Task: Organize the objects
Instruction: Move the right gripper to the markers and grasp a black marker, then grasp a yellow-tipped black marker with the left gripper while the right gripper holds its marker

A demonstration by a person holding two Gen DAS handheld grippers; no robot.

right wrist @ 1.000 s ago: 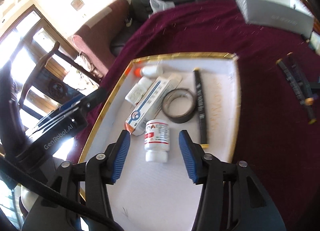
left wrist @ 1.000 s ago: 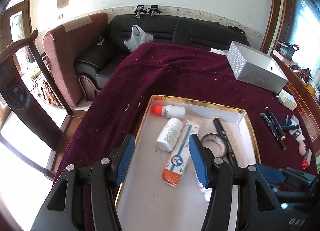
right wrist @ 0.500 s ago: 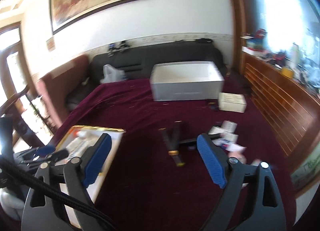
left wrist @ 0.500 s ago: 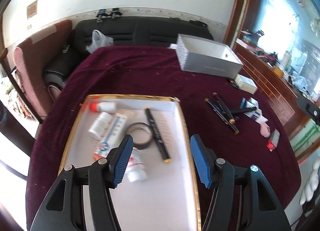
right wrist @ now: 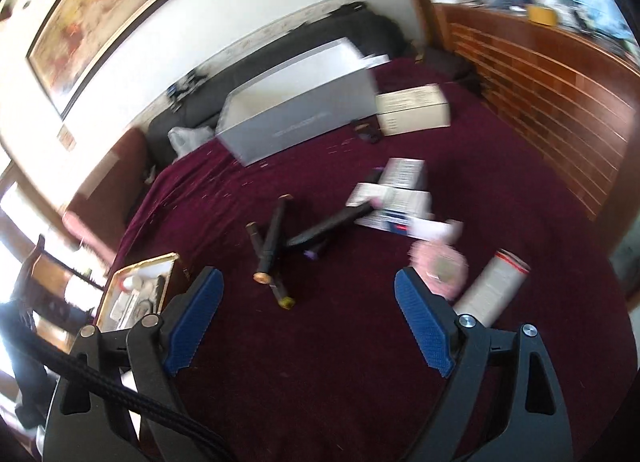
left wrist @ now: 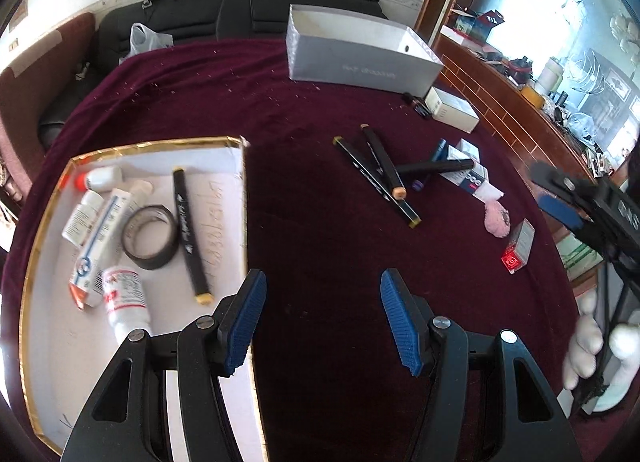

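Note:
A white gold-rimmed tray [left wrist: 56, 342] holds a pill bottle [left wrist: 126, 302], a toothpaste box [left wrist: 100, 234], a tape roll [left wrist: 151, 232], a black marker [left wrist: 190, 234] and small bottles. Loose black markers [left wrist: 376, 174] lie on the maroon cloth, also in the right wrist view [right wrist: 272, 246]. A pink puff [left wrist: 496, 218] and small boxes [left wrist: 464, 174] lie beside them. My left gripper [left wrist: 322, 316] is open and empty, above the cloth at the tray's right rim. My right gripper [right wrist: 310, 320] is open and empty, near the markers; it also shows at the right of the left wrist view [left wrist: 560, 210].
A grey open box [left wrist: 360, 58] stands at the table's far side, with a white carton [left wrist: 452, 108] next to it. A red-and-white small box [left wrist: 518, 248] lies near the right edge. A black sofa [left wrist: 240, 14] and wooden panelling [right wrist: 540, 94] border the table.
Both grippers swung right, away from the tray toward the loose markers. The pill bottle that sat between the right fingers lies in the tray. The right gripper's jaws stand wider.

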